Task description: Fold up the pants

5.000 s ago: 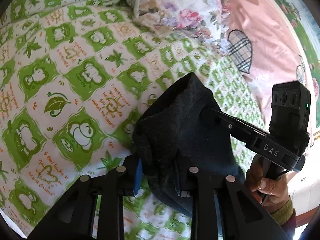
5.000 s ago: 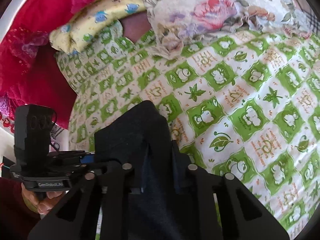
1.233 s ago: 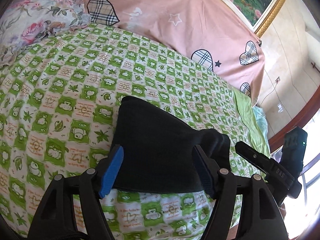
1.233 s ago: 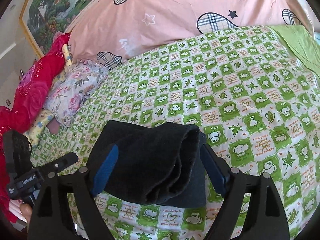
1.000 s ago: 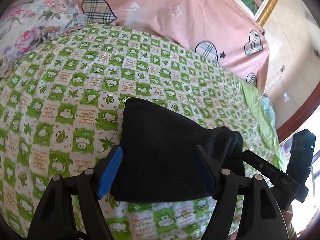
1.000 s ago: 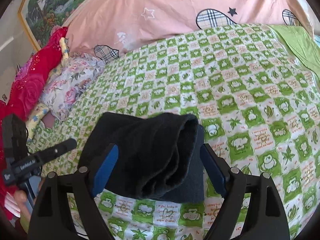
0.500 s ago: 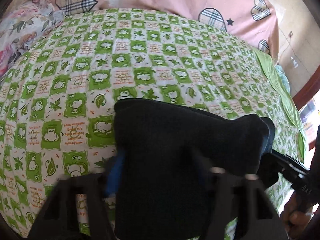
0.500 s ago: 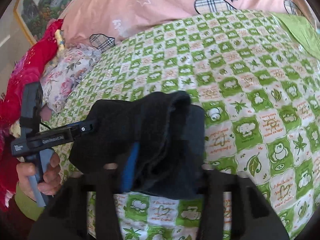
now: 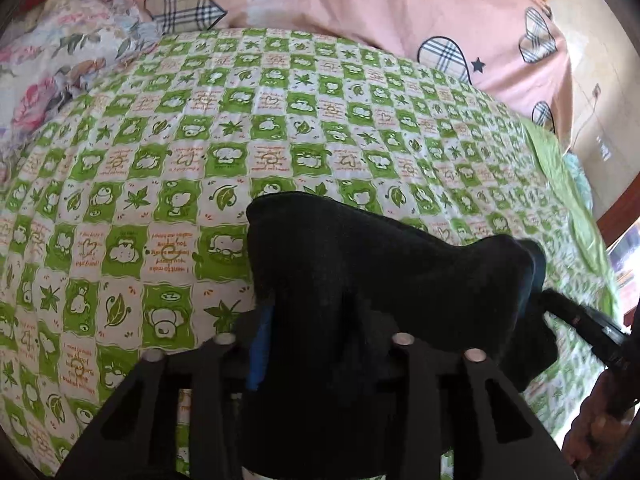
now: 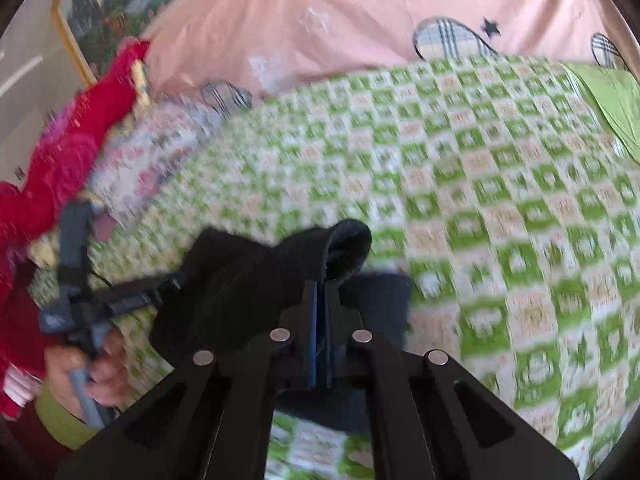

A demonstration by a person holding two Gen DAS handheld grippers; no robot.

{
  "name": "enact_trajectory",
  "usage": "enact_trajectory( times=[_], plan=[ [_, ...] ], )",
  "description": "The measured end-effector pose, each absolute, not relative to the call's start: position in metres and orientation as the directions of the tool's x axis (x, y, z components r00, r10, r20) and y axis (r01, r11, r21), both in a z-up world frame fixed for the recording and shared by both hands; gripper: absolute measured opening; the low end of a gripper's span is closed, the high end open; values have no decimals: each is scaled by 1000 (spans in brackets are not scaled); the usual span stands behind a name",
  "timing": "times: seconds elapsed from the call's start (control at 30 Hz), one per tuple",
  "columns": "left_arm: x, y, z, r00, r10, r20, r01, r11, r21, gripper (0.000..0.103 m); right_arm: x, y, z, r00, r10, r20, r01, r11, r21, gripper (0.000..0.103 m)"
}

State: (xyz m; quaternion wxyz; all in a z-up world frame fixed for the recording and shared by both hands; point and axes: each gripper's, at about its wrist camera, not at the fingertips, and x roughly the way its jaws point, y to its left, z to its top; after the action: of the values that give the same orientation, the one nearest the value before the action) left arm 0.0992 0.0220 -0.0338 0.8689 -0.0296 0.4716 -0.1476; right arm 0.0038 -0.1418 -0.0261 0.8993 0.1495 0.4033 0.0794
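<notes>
The black pants [image 9: 384, 264] are folded into a thick bundle and held a little above the green patterned bedsheet [image 9: 180, 152]. My left gripper [image 9: 316, 320] is shut on the bundle's near edge; cloth hides its right finger. My right gripper [image 10: 322, 292] is shut on the bundle's right end, its blue pads [image 10: 313, 320] pressed close with cloth between. The pants also show in the right wrist view [image 10: 248, 280], where the left gripper [image 10: 168, 280] enters from the left. The right gripper's finger [image 9: 576, 316] reaches into the bundle in the left wrist view.
A pink sheet with plaid hearts [image 9: 360, 4] hangs behind the bed. A floral pillow [image 9: 52, 64] lies at the left, with red bedding [image 10: 68, 148] beyond it. A plain green cloth [image 10: 612, 96] covers the bed's right end.
Both grippers were open around the folded pants a second ago. They have closed on the bundle and lifted it off the sheet. The right wrist view is now motion-blurred.
</notes>
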Motion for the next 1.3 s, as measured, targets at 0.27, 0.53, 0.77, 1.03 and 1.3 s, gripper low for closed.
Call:
enact_trajectory(
  times=[0.27,0.53,0.77,1.03,1.3],
  plan=[
    [94,21,-34,511,-279,-813,247,954,-172,58,-9,-177,-39,690,254,-678,78,905,418,0],
    [88,51,-25,514,-312,-799,188,950,-250,69,-14,-165,-17,757,269,-596,75,870,488,103],
    [95,64,-31,477,-352,-805,156,936,-316,77,11,-141,-44,671,274,-689,105,884,455,100],
    [105,55,-57,411,-410,-814,188,912,-365,80,6,-176,-82,627,395,-671,116,805,582,50],
    [108,46,-73,399,-426,-812,204,904,-375,75,4,-180,-87,624,408,-666,102,803,587,47]
  ],
)
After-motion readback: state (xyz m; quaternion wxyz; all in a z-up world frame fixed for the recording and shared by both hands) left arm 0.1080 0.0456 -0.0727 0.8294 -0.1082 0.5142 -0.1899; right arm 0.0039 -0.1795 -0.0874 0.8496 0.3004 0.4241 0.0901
